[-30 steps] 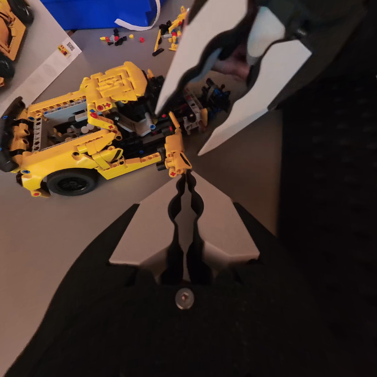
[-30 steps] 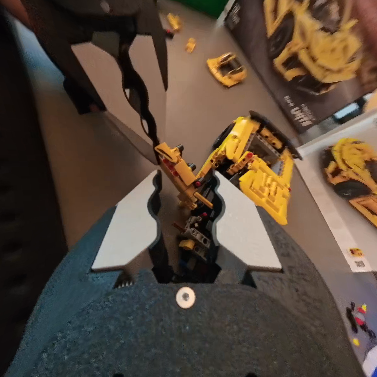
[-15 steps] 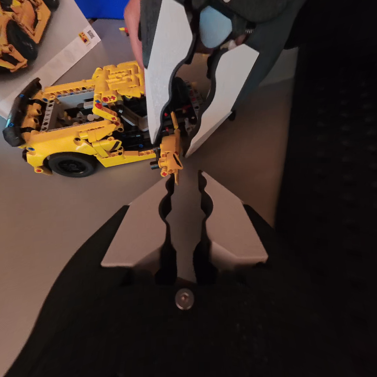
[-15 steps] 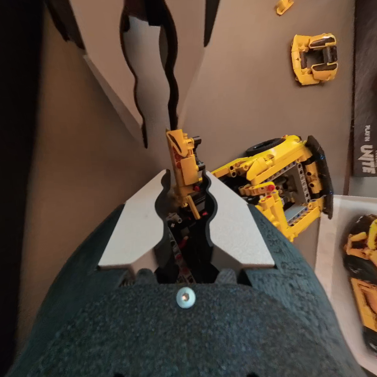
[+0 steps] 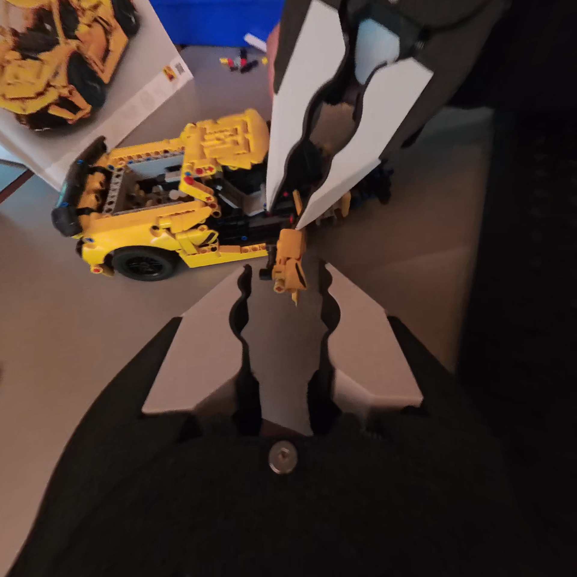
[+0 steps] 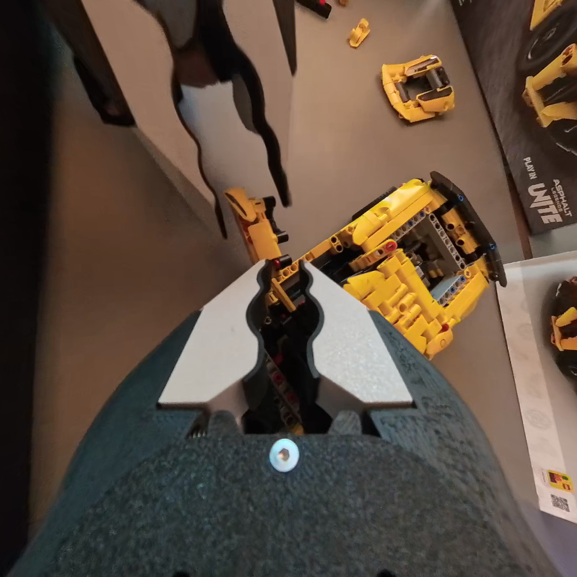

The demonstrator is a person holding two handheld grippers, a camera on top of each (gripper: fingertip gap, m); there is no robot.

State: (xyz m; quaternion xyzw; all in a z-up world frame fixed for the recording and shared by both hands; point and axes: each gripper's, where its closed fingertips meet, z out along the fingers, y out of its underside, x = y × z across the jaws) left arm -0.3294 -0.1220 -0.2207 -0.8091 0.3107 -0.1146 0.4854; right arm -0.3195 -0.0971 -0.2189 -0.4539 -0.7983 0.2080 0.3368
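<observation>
1. A flat grey-brown table (image 5: 78, 327) is seen in both views; its right edge in the left wrist view gives way to a very dark area where nothing can be made out.
2. The left gripper (image 5: 282, 274) is held released, its fingers spread with bare table showing between them, and nothing is grasped.
3. A small yellow door piece (image 5: 288, 262) hangs just beyond the left gripper's tips, joined to the near side of a partly built yellow brick car (image 5: 175, 199).
4. The right gripper (image 6: 282, 265) is clenched on the car's dark front framework, which fills the gap between its fingers.
5. The car rests on the table, one black wheel (image 5: 143, 265) showing at its near side.
6. Left of the car, a white booklet (image 5: 93, 93) picturing a yellow vehicle lies flat.
7. At the far edge, a blue container (image 5: 215, 22) is seen, with small loose pieces (image 5: 240, 62) scattered before it.
8. In the right wrist view, a separate yellow subassembly (image 6: 418, 89) lies on the table, near a dark printed box (image 6: 515, 109).
</observation>
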